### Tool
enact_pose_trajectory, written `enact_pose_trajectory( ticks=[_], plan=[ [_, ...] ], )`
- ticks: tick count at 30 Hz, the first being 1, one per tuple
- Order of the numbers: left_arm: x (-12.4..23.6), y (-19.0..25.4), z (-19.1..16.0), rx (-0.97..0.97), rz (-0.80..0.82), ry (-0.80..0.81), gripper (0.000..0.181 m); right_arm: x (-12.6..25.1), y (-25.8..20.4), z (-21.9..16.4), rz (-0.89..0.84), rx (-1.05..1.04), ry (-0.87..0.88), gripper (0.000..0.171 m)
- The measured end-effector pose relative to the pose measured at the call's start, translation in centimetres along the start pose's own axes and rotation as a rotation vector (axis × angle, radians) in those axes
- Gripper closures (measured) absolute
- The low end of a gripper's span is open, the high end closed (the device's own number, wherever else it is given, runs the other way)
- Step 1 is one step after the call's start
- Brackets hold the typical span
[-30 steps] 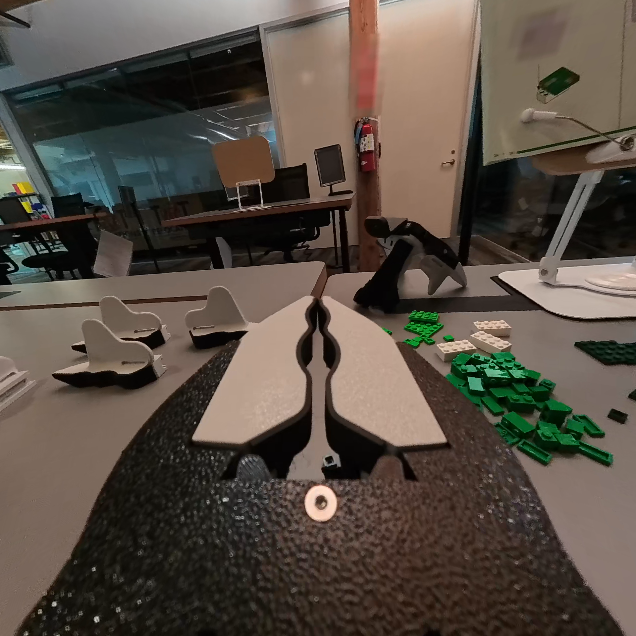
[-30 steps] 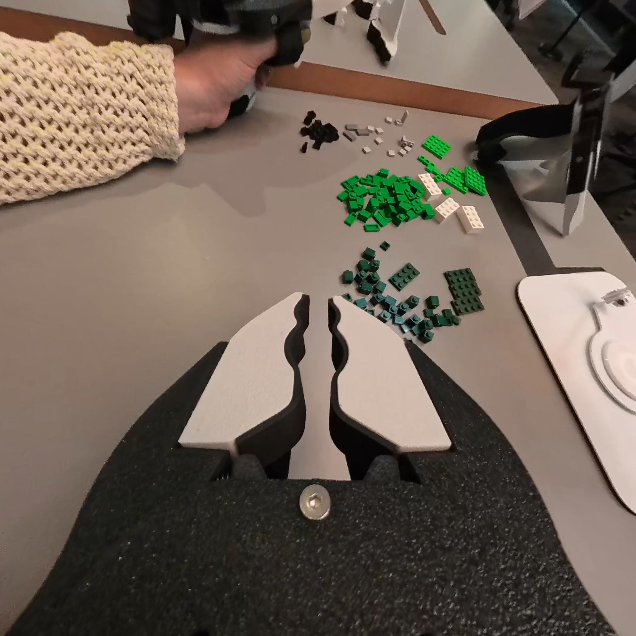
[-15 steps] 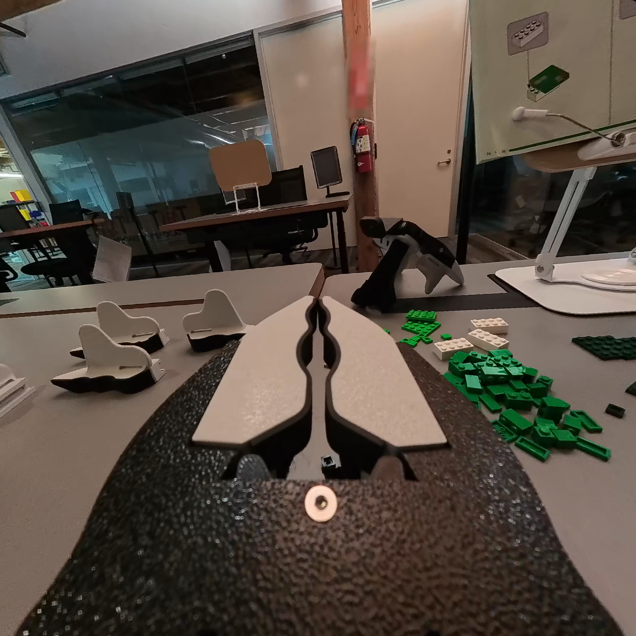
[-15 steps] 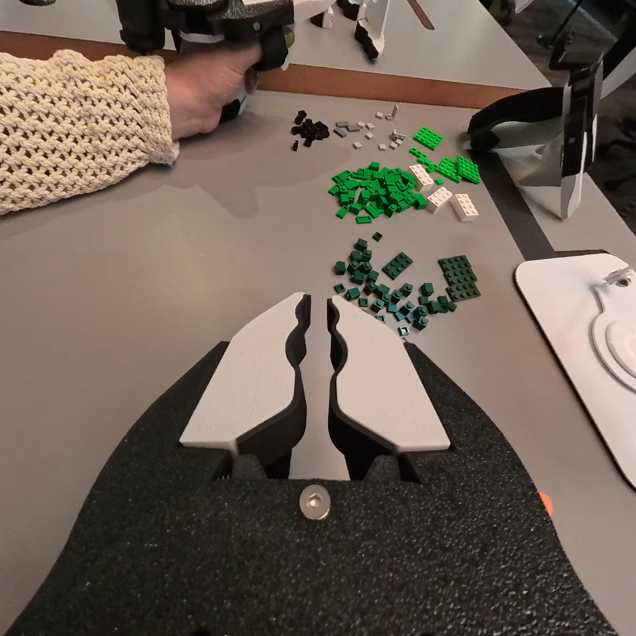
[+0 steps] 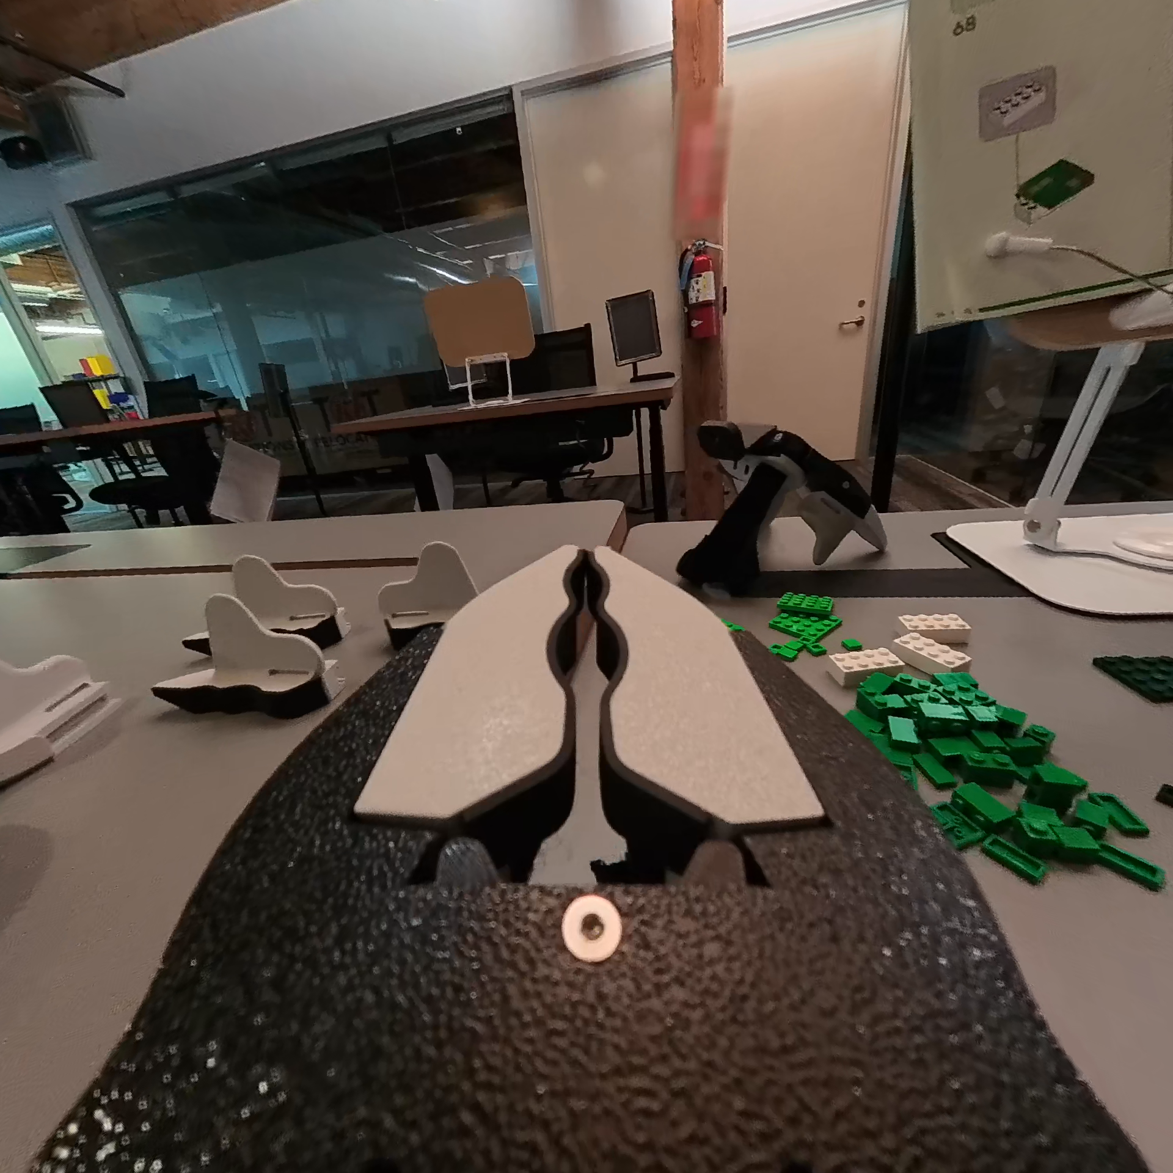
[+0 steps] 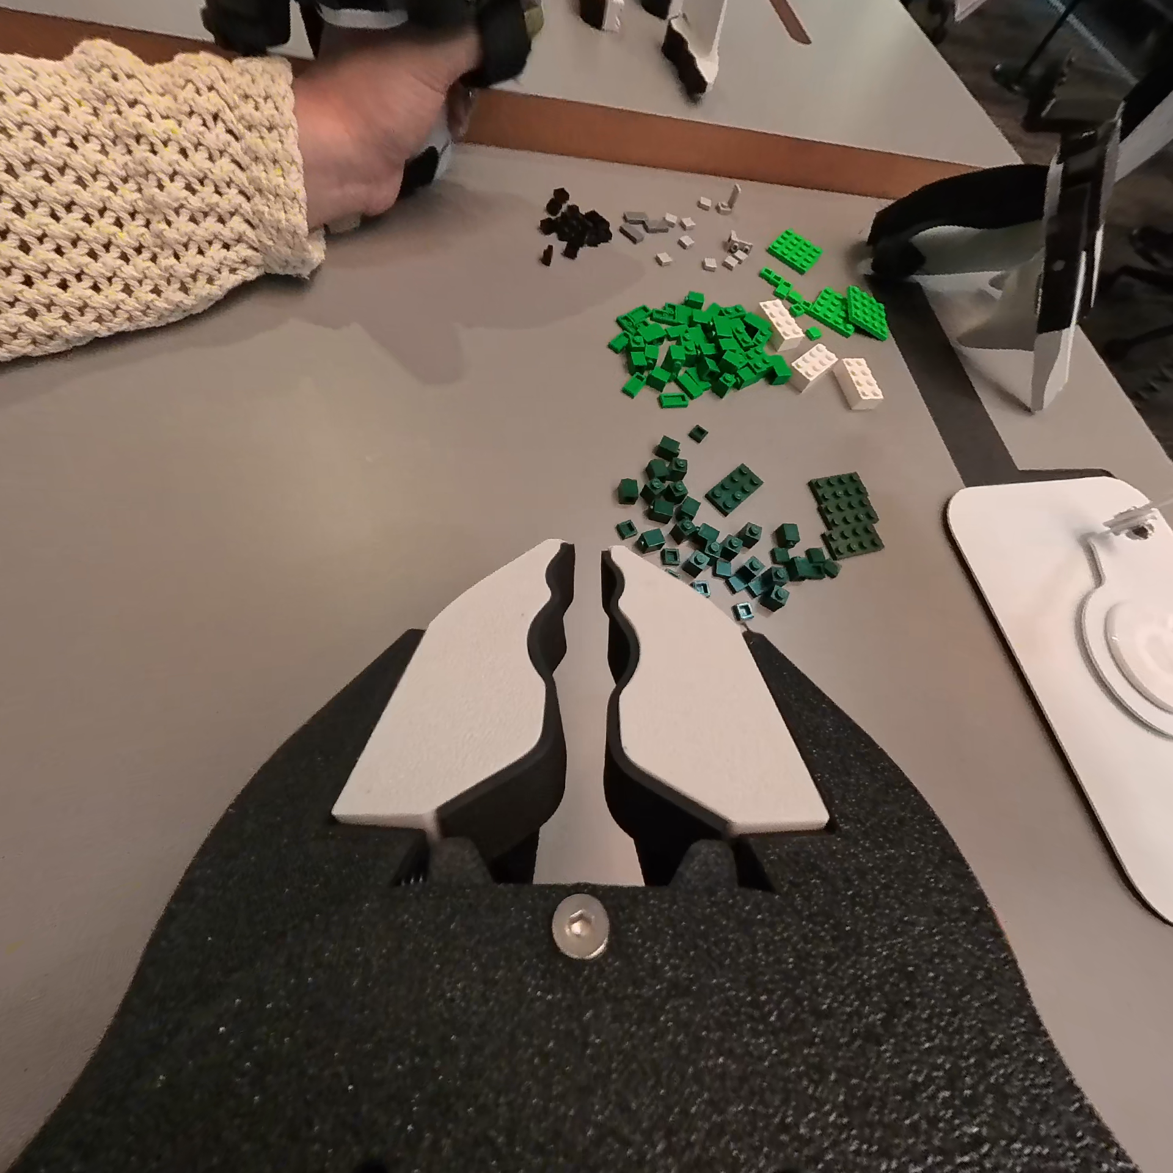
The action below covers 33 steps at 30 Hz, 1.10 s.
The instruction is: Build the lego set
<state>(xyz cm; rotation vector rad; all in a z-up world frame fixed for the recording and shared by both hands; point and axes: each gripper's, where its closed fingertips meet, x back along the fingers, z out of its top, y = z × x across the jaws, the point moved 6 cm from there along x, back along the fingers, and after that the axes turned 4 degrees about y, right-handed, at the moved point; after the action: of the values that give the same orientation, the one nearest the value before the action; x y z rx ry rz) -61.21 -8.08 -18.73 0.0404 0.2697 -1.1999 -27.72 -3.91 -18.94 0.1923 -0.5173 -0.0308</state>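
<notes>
Over the last second the left tongs point(image 5: 589, 562) tilt upward, so the instruction sheet point(image 5: 1041, 159) on its white stand point(image 5: 1073, 546) fills more of their view, while the right tongs point(image 6: 587, 552) slide toward the dark green bricks point(image 6: 717, 539). I judge the person is checking the next step before the first pick; nothing is assembled yet. Left tongs are closed and empty; right tongs stand slightly parted, holding nothing.

The room is a dim office with glass walls and a wooden post carrying a fire extinguisher point(image 5: 700, 289). The grey desk point(image 6: 254, 508) holds the lego in sorted heaps: bright green bricks point(image 6: 698, 349), white bricks point(image 6: 819, 362), then small grey pieces point(image 6: 685, 228) and black pieces point(image 6: 574, 225) near the sleeved hand point(image 6: 374, 133)
</notes>
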Motion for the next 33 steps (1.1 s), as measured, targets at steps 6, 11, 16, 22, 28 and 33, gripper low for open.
enact_pose_trajectory(
  ticks=[6,11,16,22,28,33],
  plan=[
    [0.0,-0.9,-0.4,0.144,-0.013,-0.063,0.181,-0.3,-0.2,0.0,0.002,0.009,-0.003,0.164],
    [0.1,-1.5,-0.3,0.130,0.019,-0.060,0.181,-0.5,-0.4,0.0,0.004,0.019,-0.011,0.164],
    [0.3,-1.9,0.0,0.128,0.044,-0.034,0.181,-0.7,-0.5,0.0,0.009,0.021,-0.014,0.164],
    [0.2,-1.7,0.2,0.113,0.039,-0.019,0.181,-2.2,-1.5,2.3,-0.031,-0.005,0.062,0.163],
    [0.3,-1.9,0.4,0.111,0.044,-0.003,0.181,-9.7,-3.8,6.9,-0.042,-0.162,0.140,0.157],
    [0.4,-2.0,0.6,0.126,0.040,0.009,0.181,-16.6,-3.6,9.2,-0.067,-0.123,0.104,0.157]
  ],
)
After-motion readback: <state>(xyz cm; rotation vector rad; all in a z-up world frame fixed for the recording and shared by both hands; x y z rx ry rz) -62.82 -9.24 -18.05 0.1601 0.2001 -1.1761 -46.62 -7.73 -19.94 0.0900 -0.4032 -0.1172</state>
